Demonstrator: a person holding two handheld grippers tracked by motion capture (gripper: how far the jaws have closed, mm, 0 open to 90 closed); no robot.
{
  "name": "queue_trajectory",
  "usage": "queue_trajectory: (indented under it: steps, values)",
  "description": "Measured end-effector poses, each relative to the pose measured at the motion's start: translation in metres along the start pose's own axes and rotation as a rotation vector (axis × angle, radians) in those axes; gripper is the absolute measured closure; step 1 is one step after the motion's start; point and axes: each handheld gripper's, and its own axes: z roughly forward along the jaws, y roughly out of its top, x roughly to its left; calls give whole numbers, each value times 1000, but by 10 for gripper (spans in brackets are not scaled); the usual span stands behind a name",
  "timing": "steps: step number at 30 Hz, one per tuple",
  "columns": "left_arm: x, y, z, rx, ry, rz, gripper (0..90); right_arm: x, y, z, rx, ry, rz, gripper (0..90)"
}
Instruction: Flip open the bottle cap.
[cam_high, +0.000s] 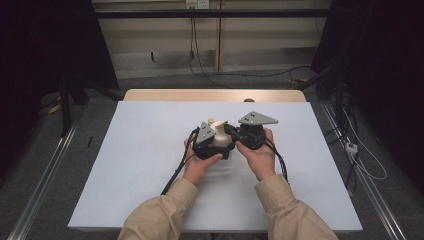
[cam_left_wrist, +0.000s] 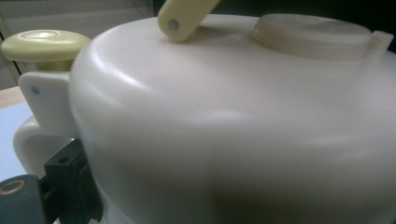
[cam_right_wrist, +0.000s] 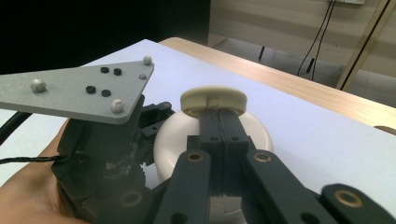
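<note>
A white rounded container (cam_high: 218, 136) with cream fittings sits between my two grippers at mid-table. In the left gripper view its body (cam_left_wrist: 233, 130) is very close, with a cream knob (cam_left_wrist: 44, 44), a cream lever (cam_left_wrist: 184, 16) and a round cap (cam_left_wrist: 313, 30) on top. One black finger (cam_left_wrist: 65, 172) lies against its side by the handle. My left gripper (cam_high: 216, 145) appears shut on the container. My right gripper (cam_right_wrist: 219, 116) has its jaws pressed together, tips touching the cream cap (cam_right_wrist: 213, 99). The left gripper's grey plate (cam_right_wrist: 79, 88) is at the left of that view.
A pale blue-white sheet (cam_high: 150, 165) covers the wooden table (cam_high: 175, 95). Both hands and beige sleeves come in from the near edge. Cables trail from the grippers toward me. Dark stands and floor cables surround the table.
</note>
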Motion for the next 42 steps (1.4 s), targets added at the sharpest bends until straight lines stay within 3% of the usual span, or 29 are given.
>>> queue_trajectory:
  steps: [42]
  values:
    - [0, 0, 0, 1, 2, 0, 51, -1, 5, 12, -17, 1, 13, 900]
